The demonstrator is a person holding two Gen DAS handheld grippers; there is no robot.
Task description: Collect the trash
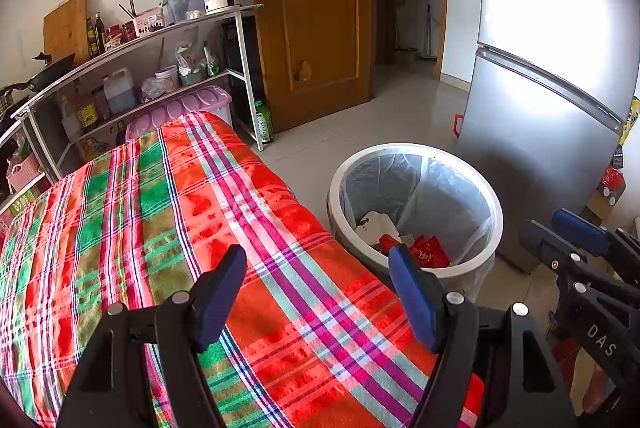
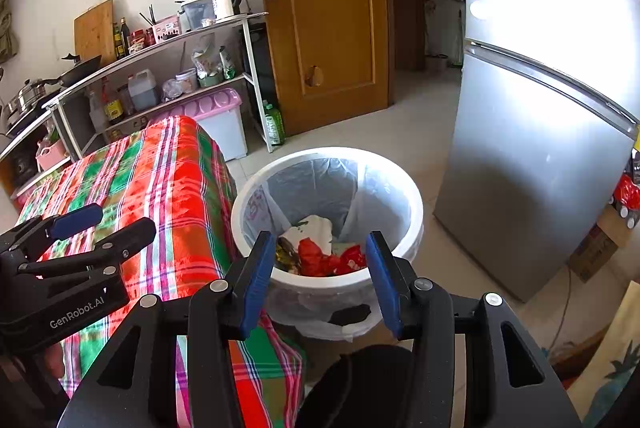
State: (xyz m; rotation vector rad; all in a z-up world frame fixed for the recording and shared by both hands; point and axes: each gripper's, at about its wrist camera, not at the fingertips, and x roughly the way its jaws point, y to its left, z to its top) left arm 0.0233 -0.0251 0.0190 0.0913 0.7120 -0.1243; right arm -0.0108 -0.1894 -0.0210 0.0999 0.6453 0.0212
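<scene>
A white round trash bin [image 1: 496, 205] [image 2: 416, 199] with a clear liner stands on the floor beside the table. Inside lie red wrappers [image 1: 430, 252] [image 2: 320, 262] and white paper [image 1: 378, 226] [image 2: 316, 228]. My left gripper [image 1: 318, 270] is open and empty, above the plaid cloth [image 1: 160, 211] near the table's right edge. My right gripper [image 2: 320, 260] is open and empty, held above the near rim of the bin. The right gripper also shows in the left wrist view [image 1: 576, 240], and the left gripper in the right wrist view [image 2: 108, 220].
The table with the plaid cloth [image 2: 168, 179] is left of the bin. A silver fridge [image 1: 540, 99] [image 2: 532, 147] stands right of it. A metal shelf [image 1: 160, 67] with bottles and a kettle lines the back wall. A wooden door [image 2: 324, 19] and a pink-lidded box [image 2: 216, 111] are behind.
</scene>
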